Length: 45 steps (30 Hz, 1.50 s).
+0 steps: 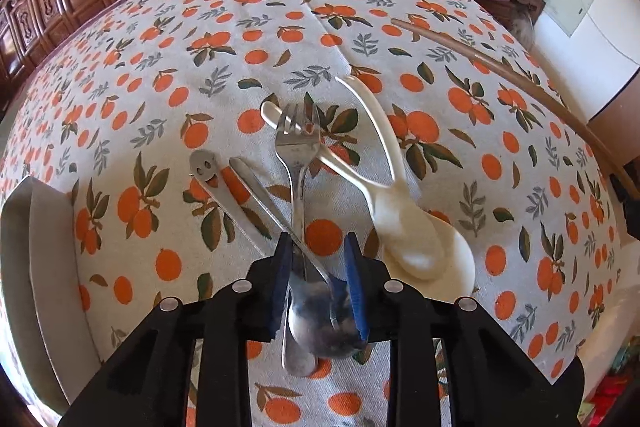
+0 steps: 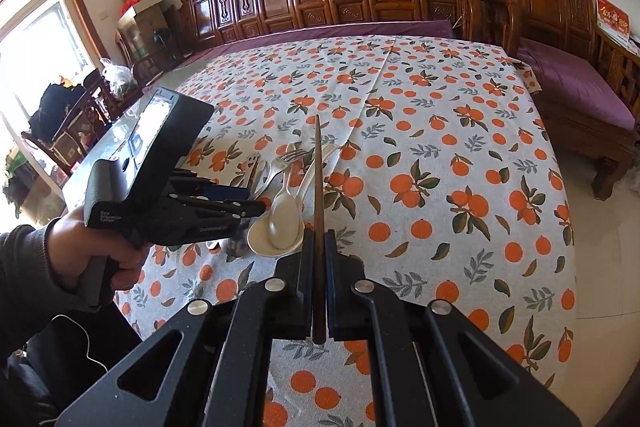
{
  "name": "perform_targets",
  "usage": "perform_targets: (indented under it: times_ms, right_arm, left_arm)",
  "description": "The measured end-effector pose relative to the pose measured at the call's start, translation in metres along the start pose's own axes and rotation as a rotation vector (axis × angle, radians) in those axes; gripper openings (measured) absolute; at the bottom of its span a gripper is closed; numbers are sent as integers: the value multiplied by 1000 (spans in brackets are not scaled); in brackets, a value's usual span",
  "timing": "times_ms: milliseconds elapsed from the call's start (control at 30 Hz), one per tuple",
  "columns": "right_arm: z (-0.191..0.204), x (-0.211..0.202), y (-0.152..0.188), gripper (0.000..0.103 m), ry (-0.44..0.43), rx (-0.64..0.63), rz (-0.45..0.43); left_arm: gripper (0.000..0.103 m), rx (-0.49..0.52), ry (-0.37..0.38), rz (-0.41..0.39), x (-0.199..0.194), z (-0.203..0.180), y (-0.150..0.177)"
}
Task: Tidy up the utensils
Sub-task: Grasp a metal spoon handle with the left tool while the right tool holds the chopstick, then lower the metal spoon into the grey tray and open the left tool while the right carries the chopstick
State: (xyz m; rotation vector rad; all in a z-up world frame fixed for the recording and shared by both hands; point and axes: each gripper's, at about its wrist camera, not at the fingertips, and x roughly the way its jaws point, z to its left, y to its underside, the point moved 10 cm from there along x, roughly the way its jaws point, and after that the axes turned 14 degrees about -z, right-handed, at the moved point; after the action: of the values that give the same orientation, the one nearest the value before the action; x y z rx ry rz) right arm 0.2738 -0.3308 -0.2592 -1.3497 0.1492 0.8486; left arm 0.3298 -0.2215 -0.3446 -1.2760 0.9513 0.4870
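We find the right gripper (image 2: 319,247) clamped on brown chopsticks (image 2: 318,187), kept clear above the tablecloth (image 2: 440,107). The left gripper (image 1: 318,259) stands narrowly parted astride metal spoons (image 1: 320,323), beside the white spoons (image 1: 404,227), presumably for gathering

Black grippers, blue-edged fingers (image 1: 357,279), seemingly dark sleeve (image 2: 24,267).

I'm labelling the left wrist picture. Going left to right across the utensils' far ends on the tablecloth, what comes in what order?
Smiley-face spoon handle → plain metal handle → metal fork → white fork-ended plastic spoon → brown chopsticks.
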Motion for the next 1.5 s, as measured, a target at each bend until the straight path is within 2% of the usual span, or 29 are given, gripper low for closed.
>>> perform_targets:
  times_ms: [133, 367, 800, 1200, 1500]
  right_arm:
    - [0, 1, 0, 6, 2, 5, -2]
    - [0, 2, 4, 6, -1, 5, 2]
    - [9, 6, 6, 6, 8, -9, 14]
    - [59, 16, -12, 6, -7, -59, 8]
    - [99, 26, -17, 6, -10, -81, 12]
  left_arm:
    - [11, -5, -6, -13, 0, 5, -1]
    - [2, -22, 5, -33, -5, 11, 0]
    - [2, -18, 31, -96, -29, 20, -2]
    - [2, -46, 39, -162, -68, 53, -7]
    - [2, -63, 37, -230, -111, 89, -9]
